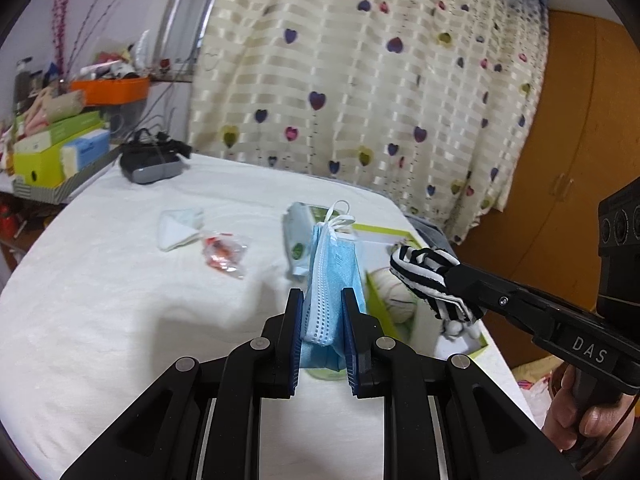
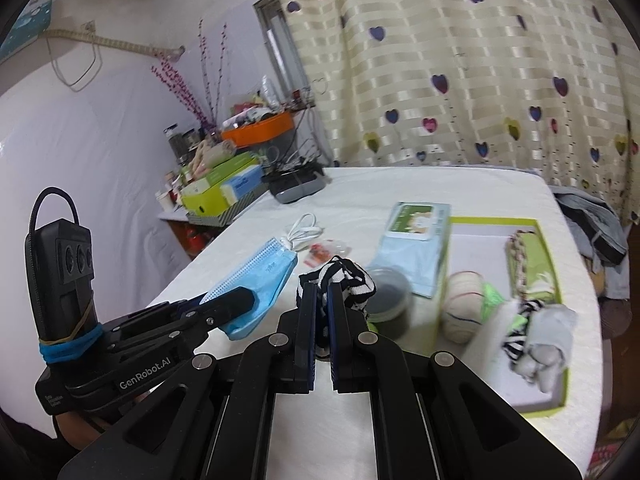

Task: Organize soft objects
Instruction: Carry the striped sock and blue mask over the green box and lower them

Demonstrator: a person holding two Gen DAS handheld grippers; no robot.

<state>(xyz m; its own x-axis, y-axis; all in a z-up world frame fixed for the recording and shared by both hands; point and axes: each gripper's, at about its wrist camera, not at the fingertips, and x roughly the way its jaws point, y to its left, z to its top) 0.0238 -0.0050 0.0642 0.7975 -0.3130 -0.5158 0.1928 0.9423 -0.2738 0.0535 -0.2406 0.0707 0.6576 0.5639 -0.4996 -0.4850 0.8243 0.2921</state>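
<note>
Plainly, "GenRobot.AI" on left gripper (image 2: 236,304); "DAS" on right gripper (image 1: 440,280)

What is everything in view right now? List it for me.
face masks: stack, blue, held in left gripper
striped sock: one, black-white, held in right gripper
tray: one, green-rimmed, right on table
sock balls: several, cream, striped, grey, in tray
wipes pack: one, pale blue, left of tray
round tub: one, dark, beside wipes
folded mask: one, white, mid-table
left gripper: one, black, shut
right gripper: one, black, shut
</note>
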